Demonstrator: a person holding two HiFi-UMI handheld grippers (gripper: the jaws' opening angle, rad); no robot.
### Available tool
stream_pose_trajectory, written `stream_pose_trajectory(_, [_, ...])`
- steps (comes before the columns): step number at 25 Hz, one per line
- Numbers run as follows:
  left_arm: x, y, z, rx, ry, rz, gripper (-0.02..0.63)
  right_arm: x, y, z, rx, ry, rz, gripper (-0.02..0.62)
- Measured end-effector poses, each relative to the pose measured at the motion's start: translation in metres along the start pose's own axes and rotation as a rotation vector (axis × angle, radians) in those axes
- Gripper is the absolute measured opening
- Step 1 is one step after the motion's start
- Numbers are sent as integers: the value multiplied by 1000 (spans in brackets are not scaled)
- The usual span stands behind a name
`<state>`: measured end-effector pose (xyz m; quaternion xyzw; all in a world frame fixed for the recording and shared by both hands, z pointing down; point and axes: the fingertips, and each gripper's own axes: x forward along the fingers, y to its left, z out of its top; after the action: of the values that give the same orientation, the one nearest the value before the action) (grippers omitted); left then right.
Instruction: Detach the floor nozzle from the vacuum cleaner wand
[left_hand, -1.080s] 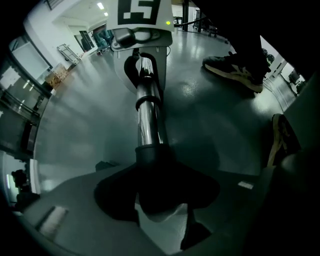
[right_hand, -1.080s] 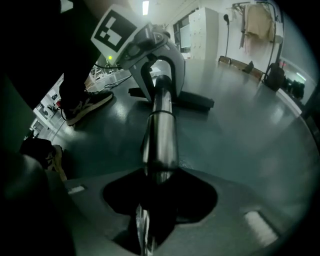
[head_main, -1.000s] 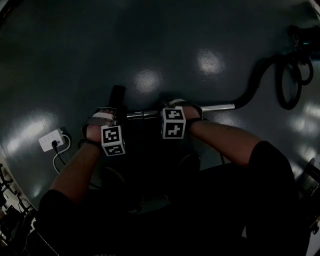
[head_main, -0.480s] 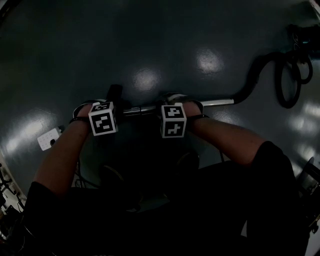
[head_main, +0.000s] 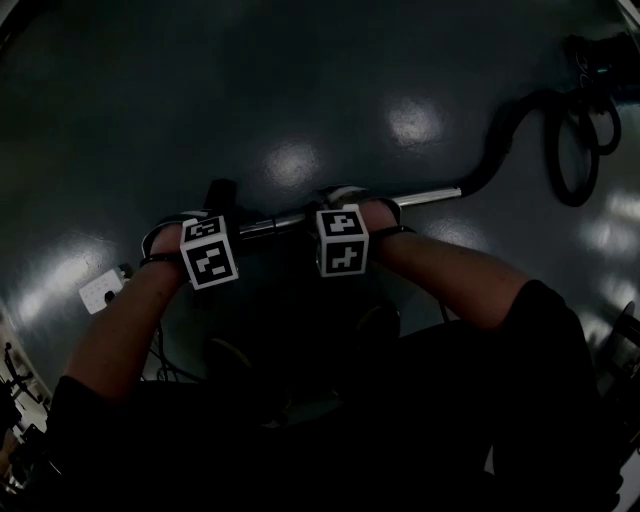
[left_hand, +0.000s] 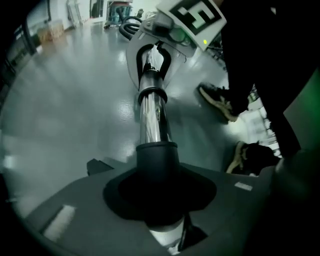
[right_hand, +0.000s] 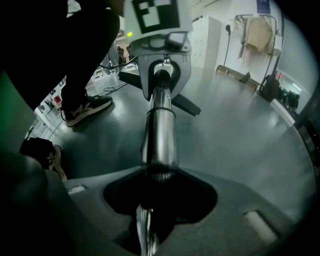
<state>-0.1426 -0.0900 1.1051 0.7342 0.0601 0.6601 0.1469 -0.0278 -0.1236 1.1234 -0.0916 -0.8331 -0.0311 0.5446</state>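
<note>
**Left gripper (left_hand: 160, 202) tightening on the joint, right gripper (right_hand: 159, 200) bracing the wand (right_hand: 159, 130)**

My left hand has rolled round and its jaws have just been closing. They now clamp the matte black collar (left_hand: 157, 160) where the floor nozzle (right_hand: 187, 104), a flat dark wedge, meets the wand. My right jaws pinch the smooth, mirror-bright chrome tube just beside it, low over the glossy floor (head_main: 300, 80). The tube still runs into the collar, so I judge the pull-apart comes next.

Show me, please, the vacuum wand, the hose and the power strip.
vacuum wand (head_main: 430, 194): head view, bare chrome tube.
hose (head_main: 495, 155): head view, black bend by the wand.
power strip (head_main: 100, 290): head view, white top face.
</note>
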Motion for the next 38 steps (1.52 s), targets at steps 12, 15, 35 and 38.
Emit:
stream_pose_trajectory(12, [-3,6,-5,11,-40,104,135,-5,3,11,51,-71,67,138])
stream_pose_trajectory(15, [-11,0,-12,-23,-60,-103,141,-7,4,16,60,-96,72,135])
stream_pose_trajectory(35, [-14,21,-15,28,-107,281,127,-3,-4,24,80,-125,93,132])
stream_pose_trajectory(38, [-12,-4,-17,-117,-168,-39,127,-1,3,28,33,-124,79,132])
